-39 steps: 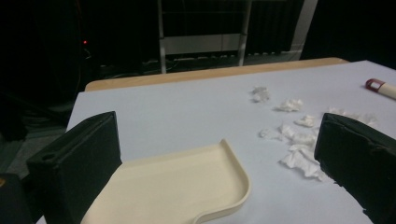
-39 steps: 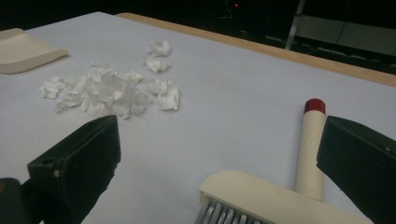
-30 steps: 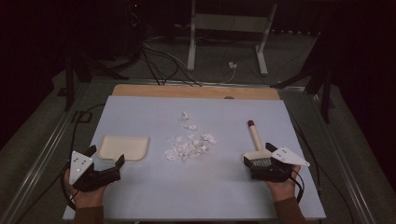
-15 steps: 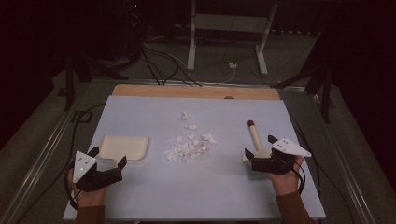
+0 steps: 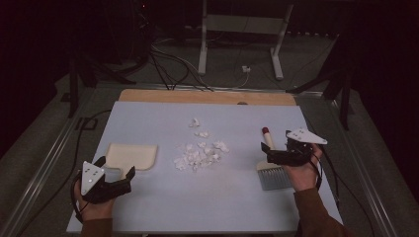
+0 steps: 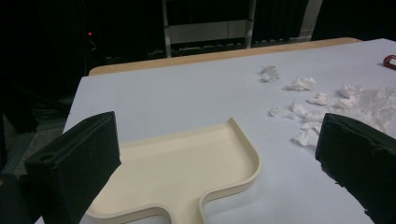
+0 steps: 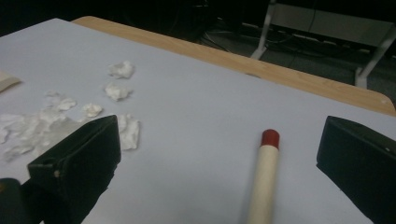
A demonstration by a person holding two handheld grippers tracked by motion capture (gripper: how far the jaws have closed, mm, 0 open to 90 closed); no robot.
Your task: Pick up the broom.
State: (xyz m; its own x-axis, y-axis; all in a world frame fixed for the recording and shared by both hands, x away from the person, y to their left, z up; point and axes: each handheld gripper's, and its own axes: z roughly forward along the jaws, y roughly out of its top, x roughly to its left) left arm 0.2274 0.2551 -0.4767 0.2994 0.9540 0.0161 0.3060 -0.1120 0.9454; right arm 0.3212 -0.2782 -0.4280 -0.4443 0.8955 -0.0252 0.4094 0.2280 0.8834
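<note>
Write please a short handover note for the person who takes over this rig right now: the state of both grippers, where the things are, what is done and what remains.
Left gripper: open, holds nothing, jaws either side of the cream dustpan's handle end.
Right gripper: open, holds nothing, jaws astride the brush handle with the red tip; brush lies flat at the table's right.
White paper scraps: loose pile at the middle of the blue table, a few strays beyond it.
Done: nothing swept; the dustpan is empty.
Left, likely: grip both tools, sweep the scraps into the dustpan.
</note>
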